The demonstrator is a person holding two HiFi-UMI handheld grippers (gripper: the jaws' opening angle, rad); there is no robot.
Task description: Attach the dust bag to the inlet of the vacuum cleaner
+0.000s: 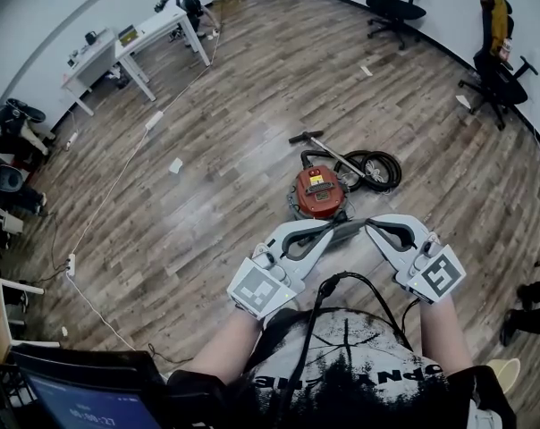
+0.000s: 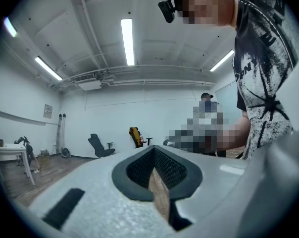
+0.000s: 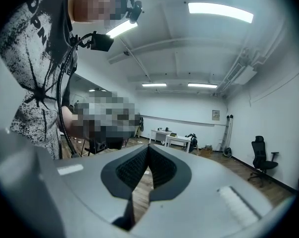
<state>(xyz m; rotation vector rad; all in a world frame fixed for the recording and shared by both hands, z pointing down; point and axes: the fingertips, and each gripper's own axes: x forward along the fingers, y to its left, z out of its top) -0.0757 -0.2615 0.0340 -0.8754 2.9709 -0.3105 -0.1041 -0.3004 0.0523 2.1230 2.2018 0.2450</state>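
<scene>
Two hand-held grippers closed on nothing, with the vacuum cleaner down on the floor and no dust bag in sight.

The left hand-held gripper (image 1: pixel 331 228) and the right hand-held gripper (image 1: pixel 371 225) are held level in front of the person's chest, tips close together, each with its jaws pressed shut and nothing between them. The red vacuum cleaner (image 1: pixel 319 191) stands near the middle of the wooden floor (image 1: pixel 252 105), its hose (image 1: pixel 378 170) coiled just beside it. No view shows the dust bag, and the inlet cannot be made out, so the main risk is a reach to the wrong opening. Shut jaws could also knock the body or snag the hose. A thin bag collar could slip or tear if pinched off-centre.
</scene>
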